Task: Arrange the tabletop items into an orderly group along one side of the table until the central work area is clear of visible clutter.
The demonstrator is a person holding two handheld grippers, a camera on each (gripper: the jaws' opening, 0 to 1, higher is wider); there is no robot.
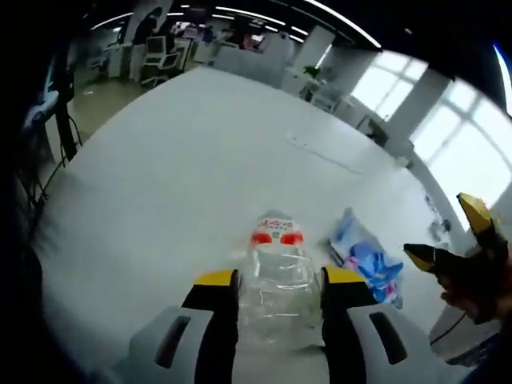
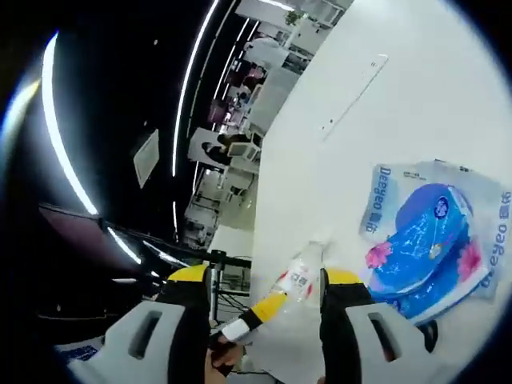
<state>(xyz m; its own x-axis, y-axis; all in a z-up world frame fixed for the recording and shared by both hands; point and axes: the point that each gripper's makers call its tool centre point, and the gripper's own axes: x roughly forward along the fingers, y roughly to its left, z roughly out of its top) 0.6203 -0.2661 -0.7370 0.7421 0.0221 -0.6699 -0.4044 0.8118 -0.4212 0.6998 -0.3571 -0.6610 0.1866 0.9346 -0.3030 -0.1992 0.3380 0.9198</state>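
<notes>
The clear plastic bottle (image 1: 276, 276), ribbed and red-labelled, is lying on the smooth white bench (image 1: 176, 176) between the left claw (image 1: 278, 280) jaws, which are pressing its thin walls. The right claw (image 2: 264, 292) is hanging released above the glossy blue tissue packet (image 2: 432, 240). The crushable, slippery bottle is likely risking squirting out and rolling into the packet.

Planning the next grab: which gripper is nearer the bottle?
Left. The left gripper has the bottle between its jaws; the right gripper hovers off to the side, above the blue packet.
</notes>
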